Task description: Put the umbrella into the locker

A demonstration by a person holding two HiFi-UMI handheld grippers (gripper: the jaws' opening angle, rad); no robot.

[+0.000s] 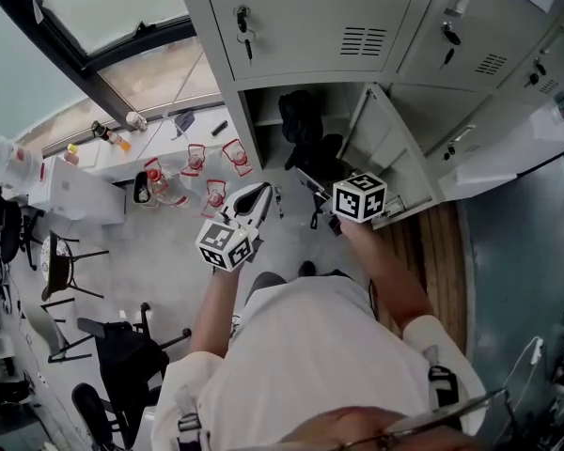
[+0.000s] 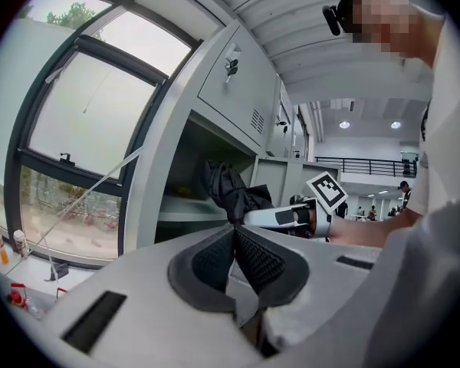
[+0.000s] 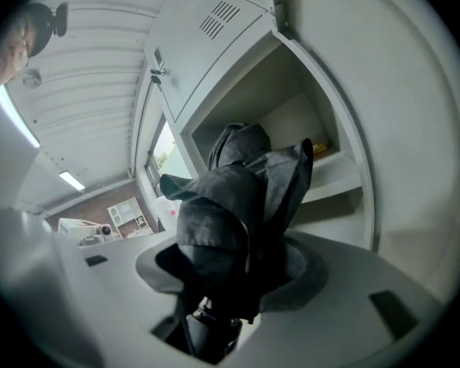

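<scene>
The right gripper (image 3: 230,278) is clamped on the folded black umbrella (image 3: 231,198). Its 2 jaws stand wide because the bunched fabric fills the gap between them. It grips near the handle end, so most of the umbrella juts out ahead of the pads and can go into the opening first. The umbrella's far end sits at the mouth of the open locker (image 3: 291,121), level with the compartment above the inner shelf (image 3: 333,182). In the head view its tip looks already inside the opening, though the dark interior makes that hard to confirm. The gripper points roughly level at the opening, which suits sliding the bundle in lengthwise and not dropping it from above.

The locker door (image 1: 390,144) hangs swung out to the right, leaving the way in free. A small yellow item (image 3: 320,149) lies at the back of the shelf, so the umbrella probably has to settle in front of it or beside it.

The left gripper (image 2: 234,255) has its 2 pads pressed together on nothing. It is held back beside the locker's left edge, clear of the opening, probably to keep out of the right hand's path.
</scene>
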